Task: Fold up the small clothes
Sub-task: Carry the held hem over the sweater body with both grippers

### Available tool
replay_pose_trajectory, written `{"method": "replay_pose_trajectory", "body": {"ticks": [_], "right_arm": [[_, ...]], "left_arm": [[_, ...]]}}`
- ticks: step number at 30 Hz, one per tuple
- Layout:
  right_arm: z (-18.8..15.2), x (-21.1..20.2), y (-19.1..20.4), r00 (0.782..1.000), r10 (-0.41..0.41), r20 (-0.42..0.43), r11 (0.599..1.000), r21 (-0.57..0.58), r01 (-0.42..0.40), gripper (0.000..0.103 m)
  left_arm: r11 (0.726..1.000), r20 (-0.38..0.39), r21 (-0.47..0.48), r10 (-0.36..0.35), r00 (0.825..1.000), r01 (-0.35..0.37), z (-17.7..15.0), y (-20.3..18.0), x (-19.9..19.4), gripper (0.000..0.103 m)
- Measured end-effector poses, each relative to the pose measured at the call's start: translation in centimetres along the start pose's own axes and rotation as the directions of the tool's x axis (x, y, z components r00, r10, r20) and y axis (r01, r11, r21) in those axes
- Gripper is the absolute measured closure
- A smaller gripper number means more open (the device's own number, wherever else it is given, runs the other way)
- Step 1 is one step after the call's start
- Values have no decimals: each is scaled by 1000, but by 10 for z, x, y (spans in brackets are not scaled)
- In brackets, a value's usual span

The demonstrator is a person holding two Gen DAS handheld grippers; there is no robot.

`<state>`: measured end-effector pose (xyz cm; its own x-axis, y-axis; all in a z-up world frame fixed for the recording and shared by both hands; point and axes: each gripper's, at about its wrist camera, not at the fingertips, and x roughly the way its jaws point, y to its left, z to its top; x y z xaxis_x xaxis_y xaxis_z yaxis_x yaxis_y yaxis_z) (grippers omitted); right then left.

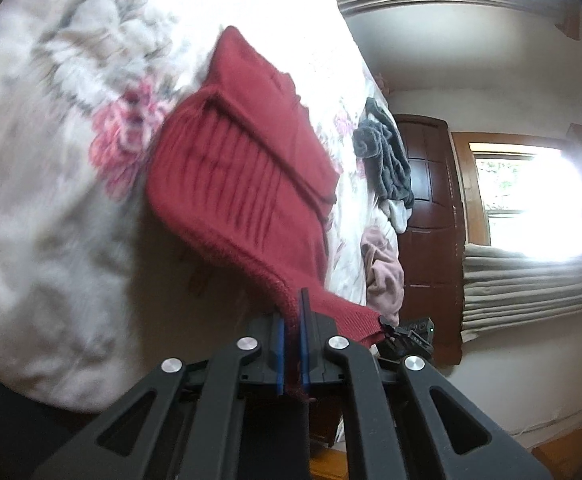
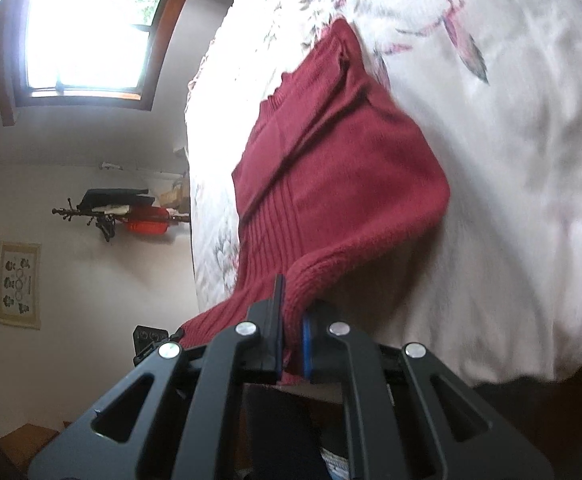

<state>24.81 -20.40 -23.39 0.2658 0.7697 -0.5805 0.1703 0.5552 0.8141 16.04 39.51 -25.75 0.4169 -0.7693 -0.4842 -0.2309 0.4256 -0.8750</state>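
The left gripper [image 1: 292,316] is clamped on the ribbed hem of the red sweater [image 1: 247,160], jaws narrow with knit between the blue pads [image 1: 279,356]; the right gripper [image 2: 292,308] pinches the same hem at its other corner. The sweater [image 2: 331,152] lies partly lifted off the floral bedspread [image 1: 51,200], its hem edge raised, its far end resting on the bed toward 12 o'clock. In the left view, at 3 o'clock, a grey garment [image 1: 387,160] and a pink garment [image 1: 383,276] lie near the bed's edge.
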Motion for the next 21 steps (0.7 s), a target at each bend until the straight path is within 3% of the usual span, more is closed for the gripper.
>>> {"method": "replay_pose_trajectory", "body": {"ticks": [12,21], "right_arm": [[101,34,17,998,-32,52,999,35,30,98],[179,97,6,993,-113,17,992,50,112,98]], "left_arm": [[996,50,-92,-1,999,5,110,4,34,98],[988,25,-139,77,997,-73,193,25,87,98]]}}
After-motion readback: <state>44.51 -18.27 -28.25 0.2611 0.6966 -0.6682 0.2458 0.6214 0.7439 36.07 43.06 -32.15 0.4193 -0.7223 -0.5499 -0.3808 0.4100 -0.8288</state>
